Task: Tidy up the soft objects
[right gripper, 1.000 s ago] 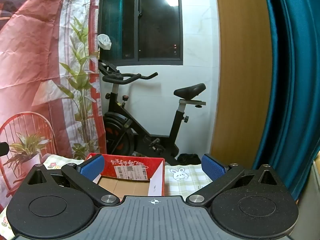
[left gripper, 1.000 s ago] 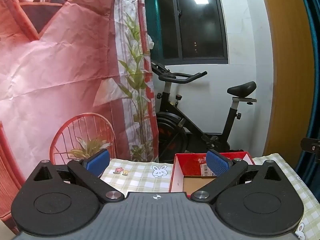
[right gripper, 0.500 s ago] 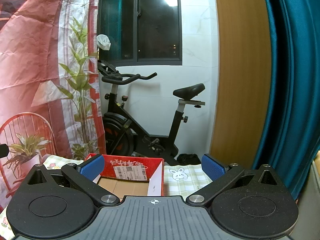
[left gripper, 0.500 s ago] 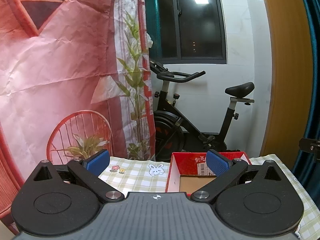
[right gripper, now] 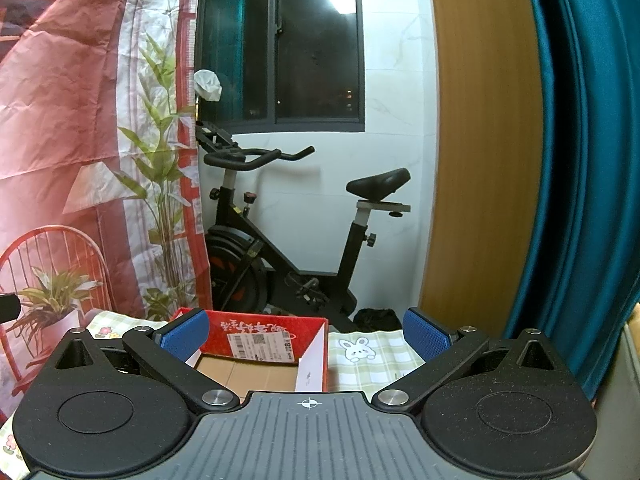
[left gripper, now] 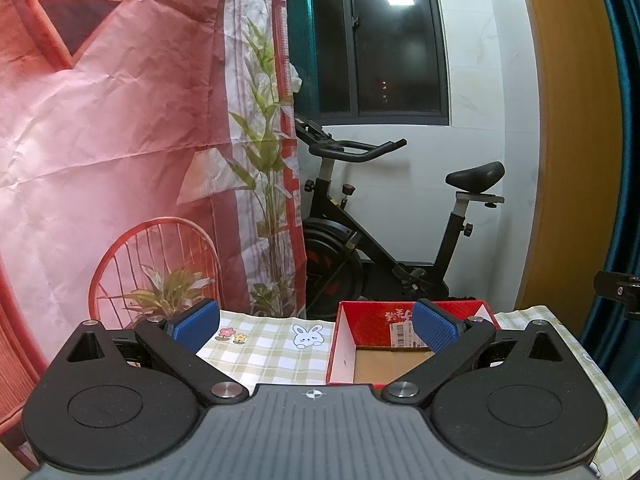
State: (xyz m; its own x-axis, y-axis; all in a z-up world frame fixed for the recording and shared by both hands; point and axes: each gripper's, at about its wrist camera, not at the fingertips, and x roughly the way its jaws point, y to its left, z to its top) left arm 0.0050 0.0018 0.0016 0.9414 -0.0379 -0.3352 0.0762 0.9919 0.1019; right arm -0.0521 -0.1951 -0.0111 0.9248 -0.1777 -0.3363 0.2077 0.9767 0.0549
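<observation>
A red cardboard box point(left gripper: 372, 316) with a brown inside and a white shipping label stands open at the far end of the checked tablecloth point(left gripper: 272, 344); nothing shows inside it. The same box point(right gripper: 264, 328) appears in the right wrist view. My left gripper point(left gripper: 314, 326) is open, held level above the near table, its right pad in front of the box. My right gripper point(right gripper: 306, 334) is open too, with the box behind its left pad. No soft object shows in either view.
Beyond the table stand a black exercise bike point(left gripper: 384, 240), a dark window, a printed red backdrop point(left gripper: 120, 120) at left, a wooden panel point(right gripper: 480, 160) and a teal curtain point(right gripper: 580, 160) at right. The right gripper's edge point(left gripper: 618, 290) shows at the left view's right side.
The left view has shifted a little: the box and cloth sit slightly lower and further left than before. The right view is almost unchanged. Both grippers stay open.
</observation>
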